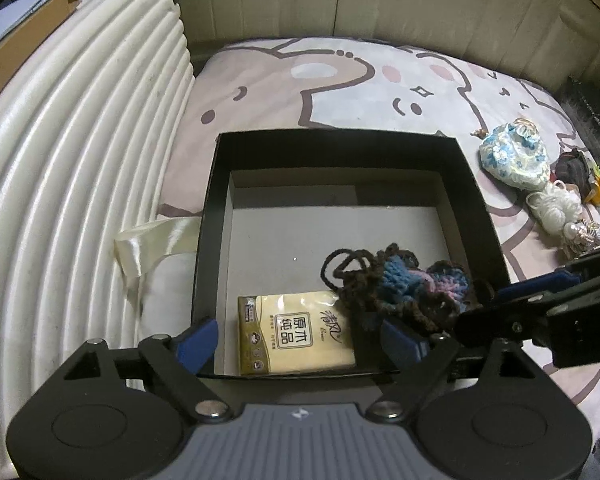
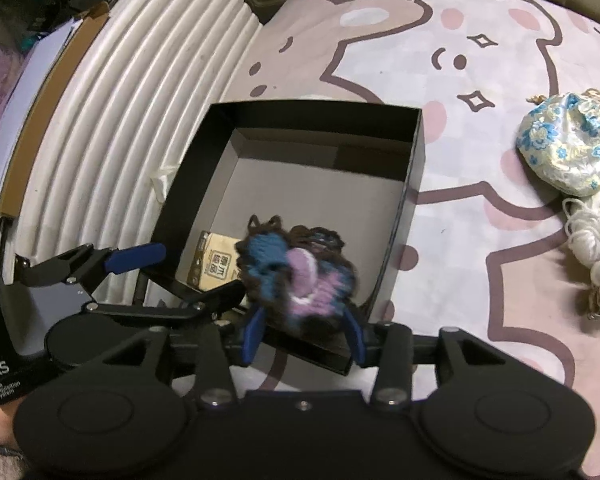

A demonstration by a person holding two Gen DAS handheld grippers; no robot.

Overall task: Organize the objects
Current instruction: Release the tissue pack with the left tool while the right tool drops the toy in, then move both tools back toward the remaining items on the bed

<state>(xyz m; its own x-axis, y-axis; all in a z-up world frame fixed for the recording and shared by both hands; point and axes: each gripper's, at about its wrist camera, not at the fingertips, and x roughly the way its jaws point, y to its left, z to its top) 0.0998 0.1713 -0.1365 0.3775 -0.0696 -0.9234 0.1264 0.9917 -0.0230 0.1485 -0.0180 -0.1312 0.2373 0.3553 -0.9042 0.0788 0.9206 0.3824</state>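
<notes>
The bed [image 1: 260,92] carries a sheet printed with pink and grey cartoon animals. A black open box [image 1: 476,200] rests directly on the sheet, beside a white ribbed headboard [image 1: 80,160]. To the box's right, well apart from it, lie a blue floral drawstring pouch [image 1: 514,156], a white yarn bundle [image 1: 556,206], and small dark and yellow items [image 1: 584,178].

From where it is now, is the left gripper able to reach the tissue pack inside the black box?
Probably yes. The left gripper is open, right above the tissue pack, which lies flat in the black box; only the crochet pouch crowds one side.
</notes>
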